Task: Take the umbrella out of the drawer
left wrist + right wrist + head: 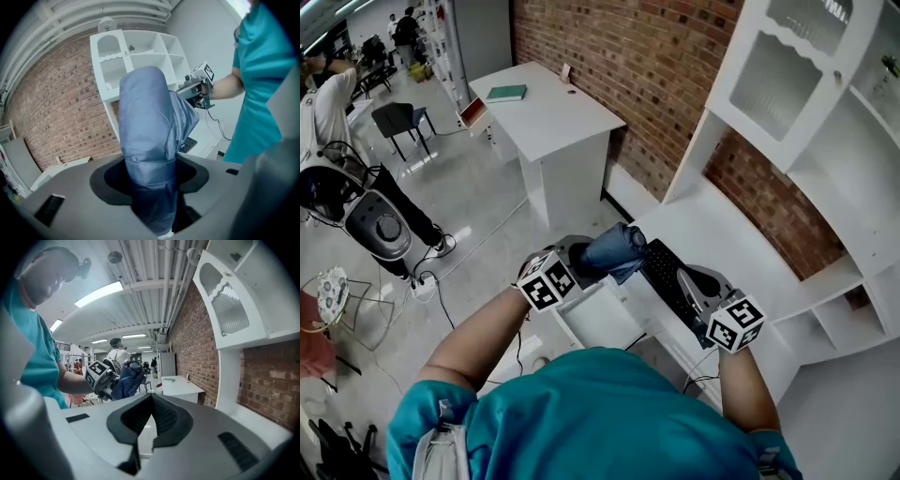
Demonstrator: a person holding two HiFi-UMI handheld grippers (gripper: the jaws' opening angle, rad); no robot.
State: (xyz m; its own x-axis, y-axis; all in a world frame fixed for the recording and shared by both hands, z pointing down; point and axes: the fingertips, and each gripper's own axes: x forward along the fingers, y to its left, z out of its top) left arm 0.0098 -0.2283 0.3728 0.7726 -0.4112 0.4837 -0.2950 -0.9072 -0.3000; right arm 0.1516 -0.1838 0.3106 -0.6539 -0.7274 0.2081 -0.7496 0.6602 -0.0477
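Folded blue-grey fabric umbrella [614, 251], pinched near one end in the left hand-held gripper [572, 264] and held in the air above the open white drawer [591, 323], clear of it. Long axis running straight ahead of those jaws, free end toward the right hand-held gripper [689, 281]. That one close by over the black keyboard [661, 272], not touching, jaws slightly parted on nothing. Judged nearly done, with only a setting-down left.
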